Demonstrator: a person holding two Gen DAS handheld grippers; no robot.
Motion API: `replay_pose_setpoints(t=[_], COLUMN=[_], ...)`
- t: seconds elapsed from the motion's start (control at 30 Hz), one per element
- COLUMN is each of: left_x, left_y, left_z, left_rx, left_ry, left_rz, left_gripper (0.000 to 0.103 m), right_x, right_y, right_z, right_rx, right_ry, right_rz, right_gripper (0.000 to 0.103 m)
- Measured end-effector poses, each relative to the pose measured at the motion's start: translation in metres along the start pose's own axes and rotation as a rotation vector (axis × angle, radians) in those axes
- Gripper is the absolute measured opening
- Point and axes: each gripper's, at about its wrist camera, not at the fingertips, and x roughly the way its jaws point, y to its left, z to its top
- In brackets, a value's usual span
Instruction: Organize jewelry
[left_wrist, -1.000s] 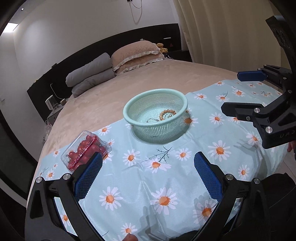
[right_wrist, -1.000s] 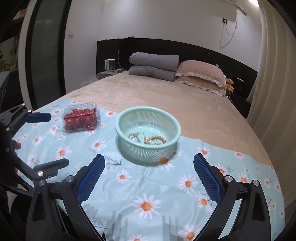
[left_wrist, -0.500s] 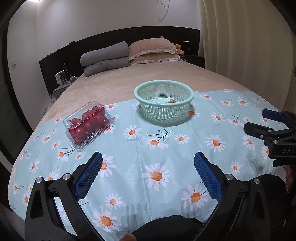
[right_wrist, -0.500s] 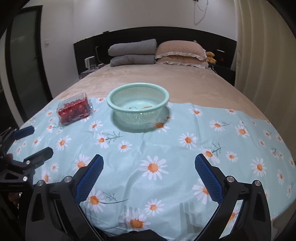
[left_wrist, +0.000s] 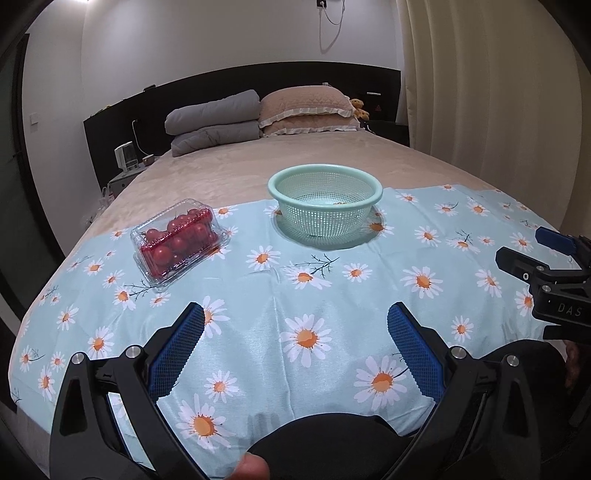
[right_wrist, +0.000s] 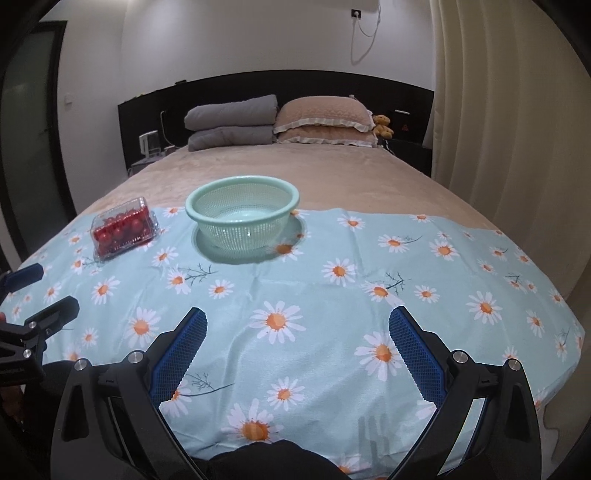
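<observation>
Both my tools, left tool (left_wrist: 295, 325) and right tool (right_wrist: 297, 326), gape wide and empty above the daisy-print cloth (right_wrist: 332, 314); jewelry barely shows inside the mint-green perforated plastic basket (left_wrist: 325, 199) ahead.

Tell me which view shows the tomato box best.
The left wrist view: the clear tomato box sits nearer and larger, with single tomatoes distinct through the lid. The right wrist view shows the same box smaller and farther off, left of the basket.

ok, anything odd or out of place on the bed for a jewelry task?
Yes: a clamshell of cherry tomatoes sits on the daisy cloth left of the green basket, food among jewelry things. It lies askew to the cloth edge. Nothing spilled.
</observation>
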Motion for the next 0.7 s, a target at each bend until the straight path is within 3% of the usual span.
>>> replay_pose_setpoints(t=[0.7], left_x=[-0.0003], left_y=[-0.0021], left_z=[-0.0061], left_rx=[-0.006], left_ry=[-0.022], left_rz=[0.000], left_gripper=[0.097], right_x=[0.0070], right_y=[-0.0056], right_z=[-0.0041], right_rx=[0.036], right_ry=[0.019], right_rz=[0.065], right_gripper=[0.095])
